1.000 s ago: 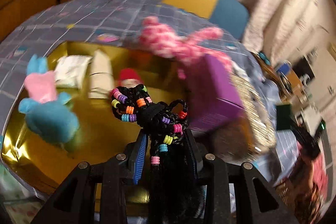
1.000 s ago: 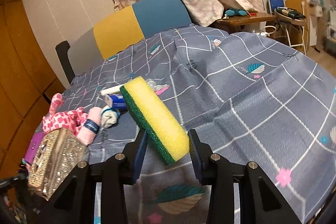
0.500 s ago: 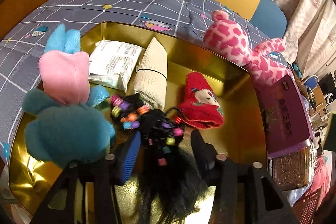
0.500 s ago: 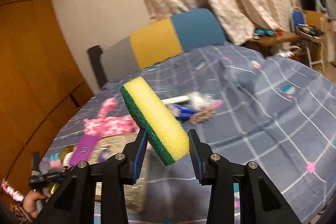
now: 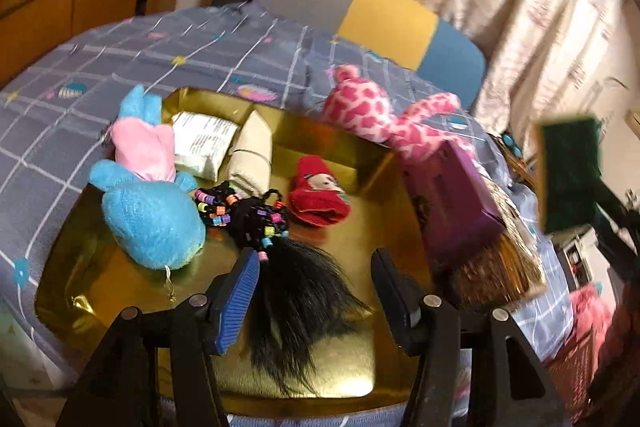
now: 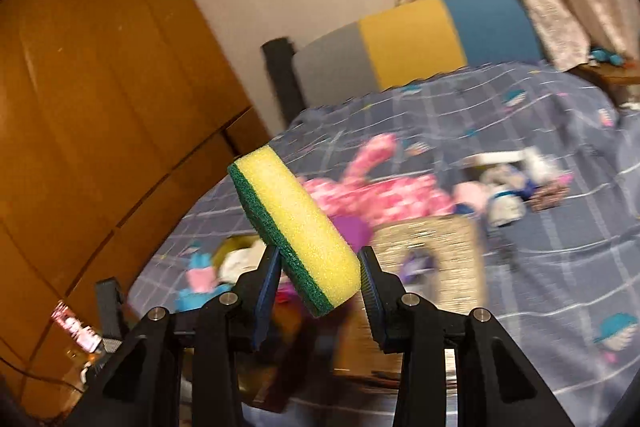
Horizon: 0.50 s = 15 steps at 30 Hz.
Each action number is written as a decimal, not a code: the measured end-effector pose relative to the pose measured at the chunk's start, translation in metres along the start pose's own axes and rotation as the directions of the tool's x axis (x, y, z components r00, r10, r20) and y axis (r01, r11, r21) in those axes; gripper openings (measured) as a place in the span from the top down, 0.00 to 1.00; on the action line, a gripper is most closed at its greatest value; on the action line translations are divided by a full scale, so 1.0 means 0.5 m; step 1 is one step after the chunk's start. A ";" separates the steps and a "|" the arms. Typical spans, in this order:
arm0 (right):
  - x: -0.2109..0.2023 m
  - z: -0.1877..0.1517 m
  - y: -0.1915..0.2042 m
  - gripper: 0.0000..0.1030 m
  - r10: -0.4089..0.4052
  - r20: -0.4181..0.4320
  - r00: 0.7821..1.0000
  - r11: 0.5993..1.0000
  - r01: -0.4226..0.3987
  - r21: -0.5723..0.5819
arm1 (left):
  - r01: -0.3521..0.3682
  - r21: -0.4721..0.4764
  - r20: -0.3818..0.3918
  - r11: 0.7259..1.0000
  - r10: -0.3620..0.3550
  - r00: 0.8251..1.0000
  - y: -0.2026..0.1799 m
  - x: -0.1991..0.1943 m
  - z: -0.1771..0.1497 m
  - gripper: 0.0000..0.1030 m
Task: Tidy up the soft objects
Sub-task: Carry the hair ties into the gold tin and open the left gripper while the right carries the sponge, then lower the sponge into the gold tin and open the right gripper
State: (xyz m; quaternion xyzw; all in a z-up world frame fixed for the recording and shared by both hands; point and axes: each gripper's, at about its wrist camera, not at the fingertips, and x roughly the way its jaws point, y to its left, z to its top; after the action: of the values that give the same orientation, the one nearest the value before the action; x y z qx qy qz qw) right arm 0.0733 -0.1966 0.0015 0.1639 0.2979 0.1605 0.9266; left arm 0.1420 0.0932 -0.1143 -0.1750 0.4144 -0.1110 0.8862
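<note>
A gold tray (image 5: 360, 379) lies on the bed. In it are a blue and pink plush (image 5: 148, 211), a black hair piece with coloured beads (image 5: 272, 247), a red sock (image 5: 318, 197), a white packet (image 5: 202, 143) and a beige roll (image 5: 252, 157). My left gripper (image 5: 314, 287) is open just above the hair piece's loose end, not holding it. My right gripper (image 6: 318, 279) is shut on a yellow and green sponge (image 6: 294, 227), held in the air; the sponge also shows at the right of the left wrist view (image 5: 568, 175).
A pink spotted plush (image 5: 384, 115) lies on the tray's far rim. A purple box (image 5: 452, 195) leans in a glittery basket (image 5: 504, 263) right of the tray. Small items (image 6: 508, 183) lie on the blue checked bedspread (image 6: 540, 247). A wooden wardrobe (image 6: 100, 87) stands left.
My left gripper opened and let go of the beaded hair piece, which now lies in the tray, then drew back. My right gripper swung left with the sponge toward the tray.
</note>
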 end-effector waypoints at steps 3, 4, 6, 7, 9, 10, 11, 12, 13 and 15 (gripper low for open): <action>0.056 -0.014 0.055 0.61 0.023 -0.054 0.998 1.000 -0.023 -0.006 | 0.021 0.056 0.029 0.998 -0.023 0.999 -0.013 -0.025 -0.016 0.43; 0.072 -0.019 0.069 0.61 0.023 -0.070 0.997 1.000 -0.024 -0.006 | 0.025 0.067 0.033 0.997 -0.028 0.999 -0.014 -0.030 -0.020 0.43; 0.110 -0.032 0.095 0.61 0.026 -0.105 0.994 1.000 -0.027 -0.008 | 0.036 0.080 0.036 0.996 -0.039 0.999 -0.014 -0.041 -0.030 0.43; 0.127 -0.038 0.105 0.61 0.028 -0.123 0.992 0.999 -0.030 -0.010 | 0.039 0.080 0.039 0.996 -0.043 0.998 -0.010 -0.047 -0.036 0.43; 0.163 -0.050 0.123 0.61 0.021 -0.164 0.986 1.000 -0.024 -0.013 | 0.043 0.072 0.043 0.996 -0.046 0.998 0.000 -0.058 -0.044 0.43; 0.179 -0.057 0.132 0.61 0.022 -0.186 0.982 1.000 -0.025 -0.016 | 0.043 0.067 0.047 0.997 -0.047 0.998 0.005 -0.062 -0.047 0.43; 0.198 -0.066 0.143 0.61 0.022 -0.212 0.977 0.999 -0.026 -0.020 | 0.046 0.061 0.052 0.997 -0.050 0.997 0.013 -0.068 -0.051 0.43; 0.208 -0.072 0.149 0.61 0.022 -0.228 0.973 0.999 -0.029 -0.024 | 0.044 0.058 0.055 0.997 -0.048 0.997 0.019 -0.071 -0.052 0.43; 0.221 -0.080 0.157 0.61 0.026 -0.247 0.969 0.999 -0.035 -0.030 | 0.038 0.053 0.062 0.998 -0.041 0.997 0.025 -0.077 -0.054 0.43; 0.248 -0.098 0.173 0.61 0.042 -0.295 0.954 0.998 -0.055 -0.036 | 0.029 0.033 0.080 0.999 -0.032 0.996 0.041 -0.089 -0.057 0.43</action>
State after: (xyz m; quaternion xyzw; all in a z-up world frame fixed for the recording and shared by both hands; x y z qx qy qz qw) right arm 0.1222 -0.0599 -0.0634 0.1250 0.4247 0.2125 0.8711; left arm 0.0931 0.1210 -0.1087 -0.1716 0.3739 -0.1241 0.9030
